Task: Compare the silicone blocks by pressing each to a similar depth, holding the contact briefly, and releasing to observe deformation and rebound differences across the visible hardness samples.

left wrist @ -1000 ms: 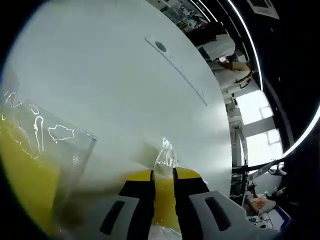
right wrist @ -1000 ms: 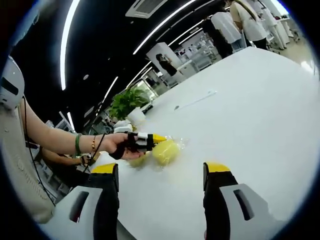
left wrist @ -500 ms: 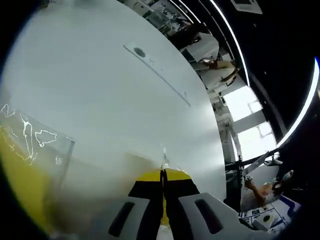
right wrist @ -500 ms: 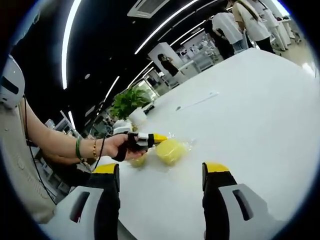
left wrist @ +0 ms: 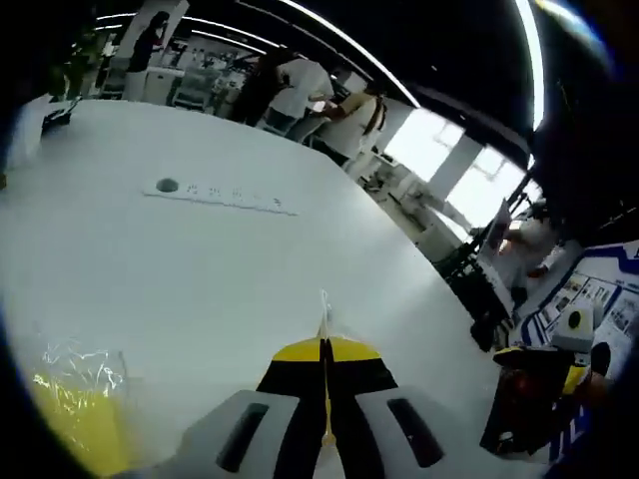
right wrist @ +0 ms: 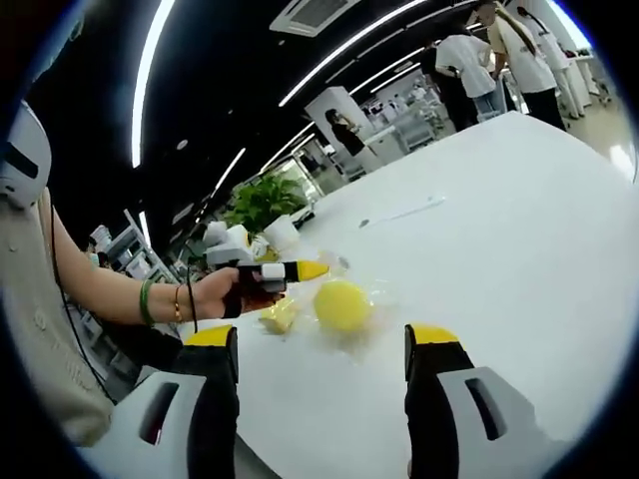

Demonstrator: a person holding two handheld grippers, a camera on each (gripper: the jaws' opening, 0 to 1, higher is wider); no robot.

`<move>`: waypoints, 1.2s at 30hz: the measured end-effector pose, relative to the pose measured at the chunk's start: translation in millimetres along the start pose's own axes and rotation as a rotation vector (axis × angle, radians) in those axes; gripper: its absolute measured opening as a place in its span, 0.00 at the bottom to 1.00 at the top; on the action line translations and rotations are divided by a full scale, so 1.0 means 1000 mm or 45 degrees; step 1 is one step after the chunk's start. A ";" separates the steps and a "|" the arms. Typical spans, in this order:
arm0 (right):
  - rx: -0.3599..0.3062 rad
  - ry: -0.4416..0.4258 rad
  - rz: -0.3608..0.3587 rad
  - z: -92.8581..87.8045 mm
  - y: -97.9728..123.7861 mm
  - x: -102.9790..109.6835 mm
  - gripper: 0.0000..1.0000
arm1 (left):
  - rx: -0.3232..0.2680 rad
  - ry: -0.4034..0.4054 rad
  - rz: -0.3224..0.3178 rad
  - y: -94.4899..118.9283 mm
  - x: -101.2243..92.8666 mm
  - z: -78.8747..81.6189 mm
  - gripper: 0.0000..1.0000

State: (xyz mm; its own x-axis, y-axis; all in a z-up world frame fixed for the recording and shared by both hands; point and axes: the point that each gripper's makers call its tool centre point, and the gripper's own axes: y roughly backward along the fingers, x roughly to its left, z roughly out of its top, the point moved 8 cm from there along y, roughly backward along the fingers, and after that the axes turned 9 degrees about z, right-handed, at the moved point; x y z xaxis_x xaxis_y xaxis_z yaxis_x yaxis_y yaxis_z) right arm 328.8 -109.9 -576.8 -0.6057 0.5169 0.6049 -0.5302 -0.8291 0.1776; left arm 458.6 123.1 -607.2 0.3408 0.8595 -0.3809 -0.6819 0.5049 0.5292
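A round yellow silicone block (right wrist: 341, 304) in clear plastic wrap lies on the white table (right wrist: 519, 230). A smaller yellow block (right wrist: 280, 316) lies beside it, under the person's hand (right wrist: 215, 292). That hand holds my left gripper (right wrist: 312, 269) level, just above and left of the round block. From the left gripper view its jaws (left wrist: 324, 344) are shut on a thin sliver of clear wrap, and a wrapped yellow block (left wrist: 75, 409) sits low on the left. My right gripper (right wrist: 321, 344) stands open and empty, short of the blocks.
A flat white strip with a round hole (left wrist: 215, 193) lies farther out on the table. A potted plant (right wrist: 262, 200) and white cups (right wrist: 285, 232) stand past the blocks. Several people stand beyond the table's far edge. The other gripper (left wrist: 529, 399) shows at lower right.
The left jaws, a second ago apart around yellow and wrap, are shut on a sliver of wrap. The left gripper has risen and levelled. The round block sits a little nearer the right gripper.
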 end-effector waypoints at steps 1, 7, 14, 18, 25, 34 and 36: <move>0.000 0.006 -0.001 0.000 0.001 0.002 0.63 | -0.006 -0.031 -0.010 0.004 -0.005 0.000 0.00; -0.006 0.036 -0.004 0.001 0.011 0.015 0.63 | -0.020 -0.148 -0.050 0.020 -0.026 -0.002 0.00; -0.014 0.057 -0.014 -0.002 0.022 0.024 0.63 | -0.054 -0.281 -0.096 0.037 -0.048 -0.001 0.00; -0.016 0.080 -0.006 0.000 0.024 0.030 0.64 | -0.078 -0.299 -0.099 0.046 -0.051 0.003 0.00; -0.018 0.154 0.012 0.015 0.024 0.037 0.65 | -0.133 -0.312 -0.104 0.068 -0.052 0.023 0.00; 0.038 0.341 0.106 0.046 0.004 0.054 0.66 | -0.279 -0.387 -0.095 0.119 -0.055 0.054 0.00; 0.090 0.423 0.135 0.058 -0.005 0.060 0.67 | -0.307 -0.374 -0.099 0.130 -0.054 0.061 0.00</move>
State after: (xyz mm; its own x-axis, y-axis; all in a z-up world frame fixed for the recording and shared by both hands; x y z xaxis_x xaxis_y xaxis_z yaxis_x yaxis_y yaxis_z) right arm 329.8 -87.8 -496.4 -0.8211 0.4590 0.3393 -0.4191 -0.8884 0.1876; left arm 390.8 147.4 -471.3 0.5442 0.8233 -0.1612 -0.7676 0.5662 0.3005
